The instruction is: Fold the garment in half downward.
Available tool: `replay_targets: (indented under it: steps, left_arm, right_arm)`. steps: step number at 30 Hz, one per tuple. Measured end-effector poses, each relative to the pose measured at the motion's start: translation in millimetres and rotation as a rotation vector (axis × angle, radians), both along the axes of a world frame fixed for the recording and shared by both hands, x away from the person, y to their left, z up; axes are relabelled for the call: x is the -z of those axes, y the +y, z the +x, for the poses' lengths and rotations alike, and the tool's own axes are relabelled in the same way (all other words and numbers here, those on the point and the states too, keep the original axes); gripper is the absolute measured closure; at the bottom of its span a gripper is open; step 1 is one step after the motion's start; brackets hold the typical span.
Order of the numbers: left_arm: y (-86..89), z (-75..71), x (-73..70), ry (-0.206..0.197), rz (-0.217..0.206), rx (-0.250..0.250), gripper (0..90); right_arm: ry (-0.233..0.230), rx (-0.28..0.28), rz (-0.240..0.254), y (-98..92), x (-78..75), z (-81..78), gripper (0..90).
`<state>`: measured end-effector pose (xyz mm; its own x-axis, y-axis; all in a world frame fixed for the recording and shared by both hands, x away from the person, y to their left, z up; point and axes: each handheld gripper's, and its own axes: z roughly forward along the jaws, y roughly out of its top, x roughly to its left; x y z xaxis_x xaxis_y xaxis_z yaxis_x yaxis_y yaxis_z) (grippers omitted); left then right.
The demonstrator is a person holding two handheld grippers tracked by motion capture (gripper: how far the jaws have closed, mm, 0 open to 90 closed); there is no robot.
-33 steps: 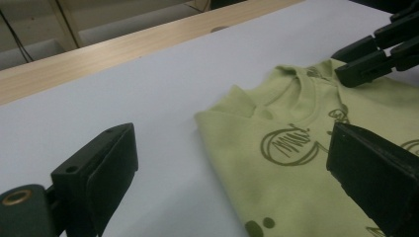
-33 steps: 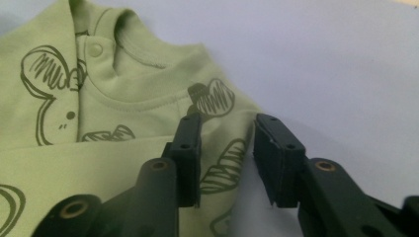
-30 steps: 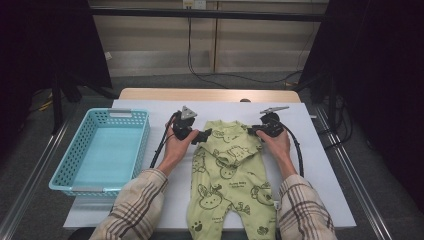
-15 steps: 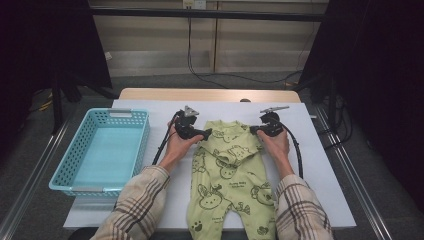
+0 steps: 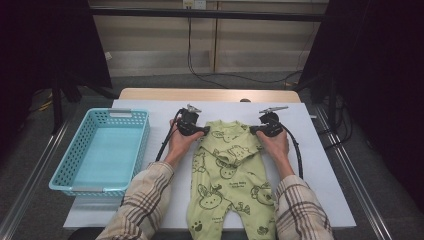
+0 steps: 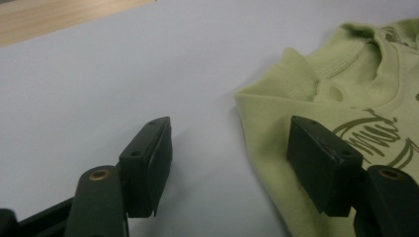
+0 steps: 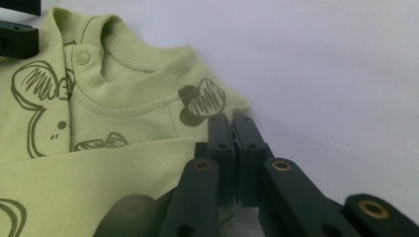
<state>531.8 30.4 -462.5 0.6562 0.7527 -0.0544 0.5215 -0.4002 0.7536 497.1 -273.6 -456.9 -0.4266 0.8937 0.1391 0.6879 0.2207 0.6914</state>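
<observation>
A light green baby romper [image 5: 230, 170] with dark animal prints lies flat on the white table [image 5: 320, 165], neck end away from the person. My left gripper [image 5: 205, 130] sits at its left shoulder. In the left gripper view the jaws [image 6: 230, 143] have just been closing but still stand apart. One pad rests over the bare table and the other over the romper [image 6: 296, 113], with the shoulder's edge between them. My right gripper [image 5: 252, 130] is at the other shoulder, its jaws [image 7: 232, 128] shut on the edge of the romper [image 7: 123, 113].
A light blue plastic basket [image 5: 65, 165] stands on the table's left side with nothing in it. A wooden strip [image 5: 210, 94] runs along the table's far edge. Black cables trail from both grippers along the forearms. Dark curtains flank the table.
My left gripper has edged toward the romper's shoulder and lowered a little. The right hand has stayed where it was, at the other shoulder.
</observation>
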Motion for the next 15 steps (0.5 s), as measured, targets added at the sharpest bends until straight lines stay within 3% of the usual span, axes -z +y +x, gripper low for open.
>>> replay_targets:
  steps: [1,2,3,4,6,11,13,15]
  left_arm:
    - [-1.6,0.4,0.0,0.004,-0.031,-0.004,36.5]
    - [-0.9,2.2,-0.6,0.02,0.003,0.015,38.9]
    - [-3.2,1.7,1.0,0.025,-0.032,-0.012,39.8]
    - [-2.4,2.5,0.8,0.022,-0.011,0.003,39.9]
    - [-6.5,2.3,1.4,0.02,-0.037,0.002,40.7]
    - [-10.8,1.9,1.7,0.02,-0.039,0.012,42.3]
    - [-11.5,1.6,2.1,0.02,-0.054,0.02,50.6]
    - [-15.0,0.5,3.4,0.036,-0.101,0.011,60.1]
  right_arm:
    - [0.012,0.008,0.005,0.7,-0.4,-0.8,88.2]
    - [-0.005,-0.001,-0.004,0.1,0.1,0.1,88.2]
    - [-0.005,-0.007,-0.008,0.0,-0.1,0.2,88.2]
    - [-0.004,-0.011,-0.011,0.3,-0.2,0.4,88.2]
    - [-0.004,-0.012,-0.014,0.8,-0.4,0.3,88.3]
    - [0.013,0.002,0.016,-0.6,0.1,-0.6,88.3]
    - [0.002,-0.006,0.01,-1.0,0.3,0.4,88.3]
    - [0.0,-0.007,0.009,-0.7,0.3,0.5,88.3]
